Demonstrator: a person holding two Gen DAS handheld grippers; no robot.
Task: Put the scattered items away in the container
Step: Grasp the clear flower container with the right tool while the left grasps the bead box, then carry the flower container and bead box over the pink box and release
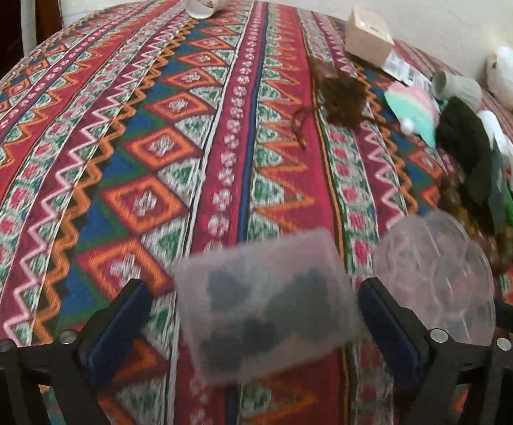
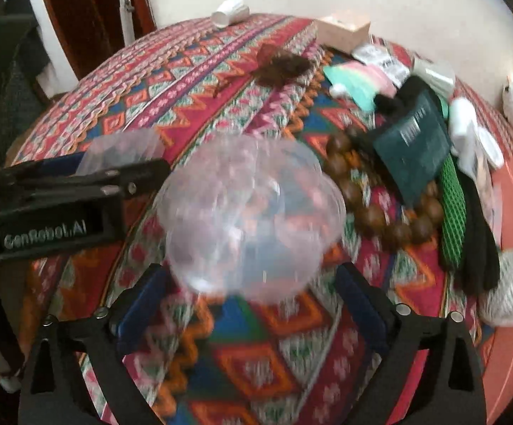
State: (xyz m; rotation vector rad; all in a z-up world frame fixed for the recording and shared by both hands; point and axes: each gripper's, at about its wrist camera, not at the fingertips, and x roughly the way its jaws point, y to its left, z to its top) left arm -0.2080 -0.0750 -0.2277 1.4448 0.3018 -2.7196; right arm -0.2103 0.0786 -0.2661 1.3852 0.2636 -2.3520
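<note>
Tongs spread on both sides: left tongs (image 1: 254, 304) flank frosted box (image 1: 267, 304), right tongs (image 2: 253, 301) flank clear bowl (image 2: 253, 219), lower centre; beads (image 2: 380, 209) etc. lie scattered right on patterned cloth (image 1: 114, 141).

My left black plastic two-finger gripper (image 1: 254, 313) has angular frame arms, each finger faced with a dark navy blue pad (image 1: 120, 329), and round silver screw heads (image 1: 438, 335) set at the finger joints. My right black plastic two-finger gripper (image 2: 253, 308) is built the same, with brighter blue pads (image 2: 139, 310) and small silver screws (image 2: 402, 308). Seen from my right camera, the left unit's side carries white raised lettering reading GenRobot.AI (image 2: 45, 234).
</note>
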